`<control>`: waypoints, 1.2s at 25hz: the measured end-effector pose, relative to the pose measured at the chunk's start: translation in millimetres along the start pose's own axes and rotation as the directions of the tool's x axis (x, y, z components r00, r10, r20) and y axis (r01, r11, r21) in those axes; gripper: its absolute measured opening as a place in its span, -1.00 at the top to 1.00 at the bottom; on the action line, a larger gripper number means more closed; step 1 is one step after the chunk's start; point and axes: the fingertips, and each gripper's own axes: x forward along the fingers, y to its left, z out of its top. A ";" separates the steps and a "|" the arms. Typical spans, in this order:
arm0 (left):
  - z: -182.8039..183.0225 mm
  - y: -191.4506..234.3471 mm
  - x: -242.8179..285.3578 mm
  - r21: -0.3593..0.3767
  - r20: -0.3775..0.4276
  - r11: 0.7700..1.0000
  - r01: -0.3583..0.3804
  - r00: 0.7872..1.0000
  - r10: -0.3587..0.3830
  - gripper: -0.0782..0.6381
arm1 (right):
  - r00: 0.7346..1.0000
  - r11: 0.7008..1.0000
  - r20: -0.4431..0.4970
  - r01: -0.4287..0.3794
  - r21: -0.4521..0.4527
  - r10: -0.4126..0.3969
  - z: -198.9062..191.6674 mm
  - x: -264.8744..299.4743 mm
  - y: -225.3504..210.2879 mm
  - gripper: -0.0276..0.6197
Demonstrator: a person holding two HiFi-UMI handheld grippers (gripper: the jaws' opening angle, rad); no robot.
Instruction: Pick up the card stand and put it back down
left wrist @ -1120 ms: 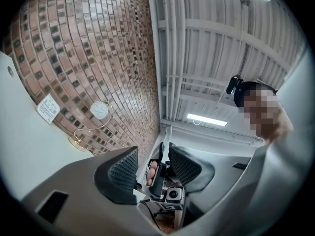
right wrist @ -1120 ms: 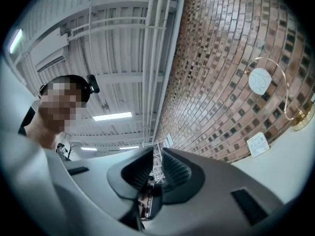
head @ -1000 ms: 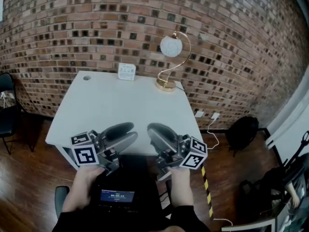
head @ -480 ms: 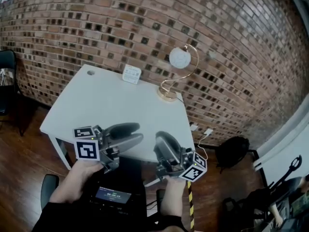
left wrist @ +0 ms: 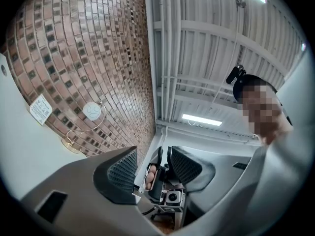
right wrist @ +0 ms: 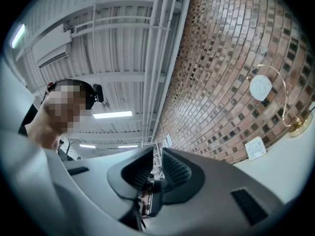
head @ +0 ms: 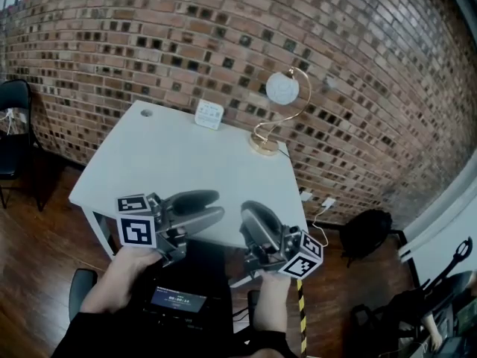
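The head view has tipped a little, so the white table (head: 171, 155) looks slanted now. The lamp (head: 282, 88) shows further right, and the right gripper (head: 253, 216) shows a bit lower.

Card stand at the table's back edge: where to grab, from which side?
Probably pinch the card stand by its top edge, coming from above and the front: it stands upright as a small panel facing forward, wall close behind, lamp to its right.
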 end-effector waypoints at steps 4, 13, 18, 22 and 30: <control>0.2 -2.5 0.6 0.002 -0.002 1.000 0.002 1.000 -0.002 0.21 | 1.000 1.000 -0.005 0.014 -0.003 -0.014 0.1 -0.2 -4.8 0.72; -0.4 -7.6 -2.5 0.016 -0.007 1.000 0.005 1.000 -0.005 0.21 | 1.000 1.000 -0.010 0.003 -0.017 -0.004 1.3 3.6 0.4 0.72; -2.3 -10.0 -1.1 0.013 -0.011 1.000 0.005 1.000 -0.005 0.21 | 1.000 1.000 -0.011 0.005 -0.031 -0.005 0.6 4.2 2.1 0.72; 0.4 -9.5 -1.7 0.013 -0.009 1.000 -0.003 1.000 0.003 0.21 | 1.000 0.999 -0.018 0.002 -0.040 -0.002 1.0 7.0 3.9 0.72; 3.2 -11.4 -2.1 0.017 -0.009 1.000 -0.011 1.000 0.011 0.21 | 0.999 0.999 -0.029 -0.028 -0.043 0.026 -1.0 12.2 10.9 0.72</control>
